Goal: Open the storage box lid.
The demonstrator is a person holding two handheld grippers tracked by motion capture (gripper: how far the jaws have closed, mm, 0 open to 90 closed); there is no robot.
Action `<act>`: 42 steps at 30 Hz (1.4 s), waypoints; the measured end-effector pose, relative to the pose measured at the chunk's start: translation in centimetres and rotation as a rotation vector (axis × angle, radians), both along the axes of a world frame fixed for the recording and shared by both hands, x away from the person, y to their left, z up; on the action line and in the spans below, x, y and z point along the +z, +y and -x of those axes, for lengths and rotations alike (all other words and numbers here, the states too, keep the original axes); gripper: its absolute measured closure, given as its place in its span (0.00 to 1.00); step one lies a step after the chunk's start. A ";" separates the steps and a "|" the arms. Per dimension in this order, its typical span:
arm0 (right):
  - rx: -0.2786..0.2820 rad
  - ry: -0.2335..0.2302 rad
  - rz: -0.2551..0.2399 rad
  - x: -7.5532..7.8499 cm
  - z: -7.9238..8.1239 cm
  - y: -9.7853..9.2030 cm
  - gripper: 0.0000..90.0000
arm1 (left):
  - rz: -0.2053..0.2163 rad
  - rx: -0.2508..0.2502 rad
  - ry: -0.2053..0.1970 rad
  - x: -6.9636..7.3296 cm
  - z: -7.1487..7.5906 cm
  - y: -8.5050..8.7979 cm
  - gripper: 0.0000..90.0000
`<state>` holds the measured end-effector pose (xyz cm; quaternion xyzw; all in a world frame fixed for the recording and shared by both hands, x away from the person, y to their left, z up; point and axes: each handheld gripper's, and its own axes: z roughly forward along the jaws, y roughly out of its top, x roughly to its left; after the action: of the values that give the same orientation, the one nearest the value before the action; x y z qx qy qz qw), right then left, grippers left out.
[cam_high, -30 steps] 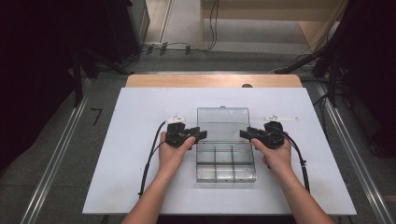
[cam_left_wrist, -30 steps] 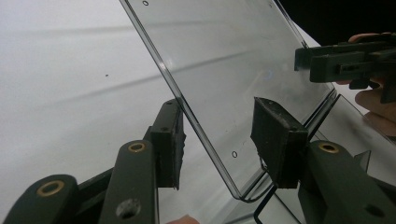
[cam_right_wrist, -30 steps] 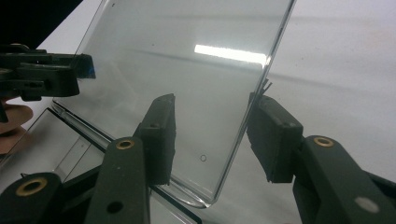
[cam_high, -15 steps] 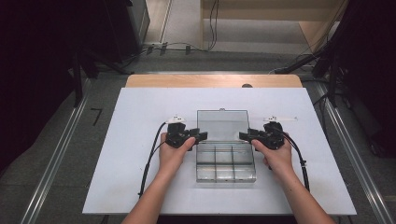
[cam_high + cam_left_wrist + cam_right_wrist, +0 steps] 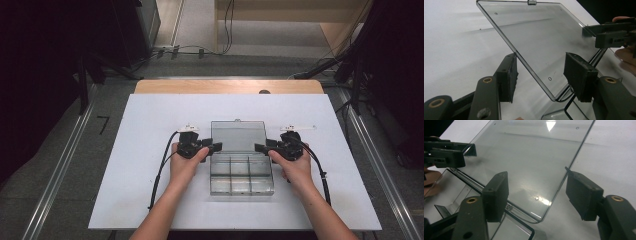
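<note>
A clear plastic box (image 5: 241,173) sits near the middle of a white board (image 5: 150,200) on the table, between a person's two hands. The box is shallow and rectangular, see-through with a faint grey tint, and thin walls split its inside into small compartments, which look bare. Its lid (image 5: 238,136) is hinged along the far edge of the box and stands swung open, leaning away from the person, with a small latch tab at the middle of its free edge. The lid is a flat clear pane with rounded corners and a few tiny round marks near its edges.

The left gripper (image 5: 214,147) is at the lid's left edge, near the hinge. In the left gripper view, its two black pads (image 5: 579,72) stand on either side of the lid's edge, with gaps showing between pads and plastic; the jaws have just been opening, about half spread, and they press on nothing.

The right gripper (image 5: 261,148) mirrors it at the lid's right edge. In the right gripper view, the lid's corner lies between its pads (image 5: 497,195), clear of both; these jaws too have just been opening and grip nothing.

Both hands rest on the board beside the box.
</note>
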<state>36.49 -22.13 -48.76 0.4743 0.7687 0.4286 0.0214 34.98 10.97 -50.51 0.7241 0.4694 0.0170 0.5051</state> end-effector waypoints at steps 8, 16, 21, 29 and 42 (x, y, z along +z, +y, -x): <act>0.010 -0.020 0.007 0.2 0.1 -0.1 0.30 | -0.013 0.010 0.002 -0.1 0.0 -0.1 0.44; 0.035 -0.062 -0.010 0.8 0.5 -0.3 0.24 | -0.041 0.017 -0.044 0.0 0.4 0.1 0.40; 0.061 -0.117 -0.010 1.3 1.0 -0.6 0.19 | -0.037 0.001 -0.096 0.5 1.0 0.3 0.32; 0.082 -0.173 0.000 1.6 2.0 -1.5 0.14 | -0.020 -0.049 -0.166 1.5 2.4 0.6 0.18; 0.106 -0.254 0.014 2.2 4.5 -4.5 0.00 | -0.025 -0.092 -0.274 2.2 5.1 1.4 0.04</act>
<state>31.97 -26.66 -46.56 0.3748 0.7868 0.4803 0.0989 29.88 12.40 -48.29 0.7420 0.3618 0.0984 0.5557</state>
